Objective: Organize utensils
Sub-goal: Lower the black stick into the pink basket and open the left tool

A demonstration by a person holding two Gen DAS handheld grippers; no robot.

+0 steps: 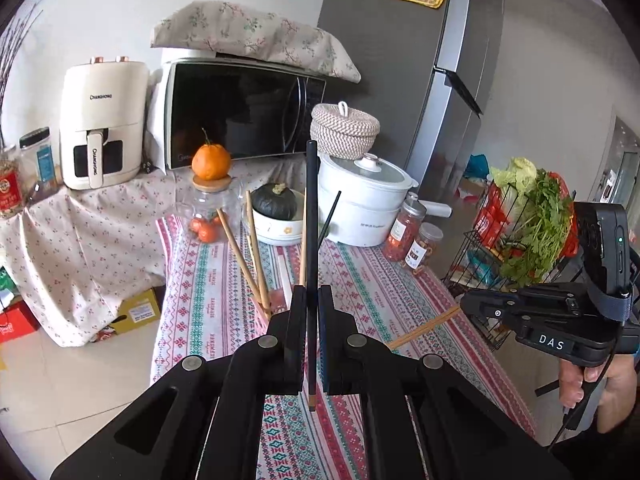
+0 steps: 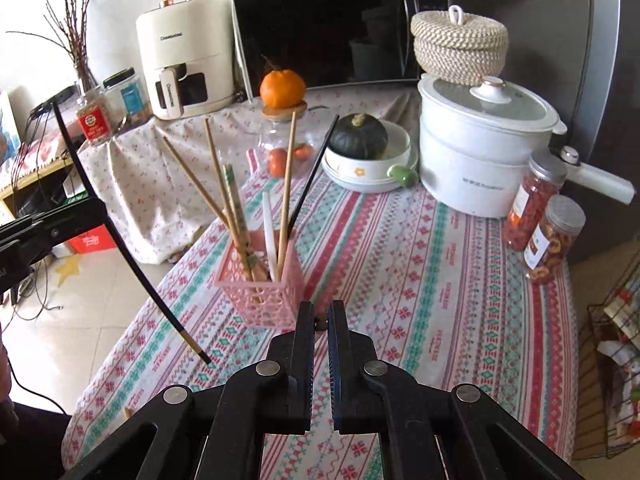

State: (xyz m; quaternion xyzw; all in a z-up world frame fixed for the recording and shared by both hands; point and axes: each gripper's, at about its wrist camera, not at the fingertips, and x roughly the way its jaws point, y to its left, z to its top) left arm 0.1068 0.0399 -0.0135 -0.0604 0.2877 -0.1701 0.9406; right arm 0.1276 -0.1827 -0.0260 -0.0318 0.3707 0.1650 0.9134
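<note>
Our left gripper clamps a black chopstick; our right gripper looks nearly closed, empty; next we lower it into the pink basket.

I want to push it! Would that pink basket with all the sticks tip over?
Probably, yes. The pink plastic lattice basket looks light and narrow, while the long wooden chopsticks lean far above its rim, so it seems top-heavy. It might slide on the patterned tablecloth first.

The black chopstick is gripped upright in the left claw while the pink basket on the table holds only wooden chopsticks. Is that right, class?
Not quite. The left claw does grip the black chopstick, but the right wrist view shows the pink basket also holding another black chopstick and a white utensil.
</note>
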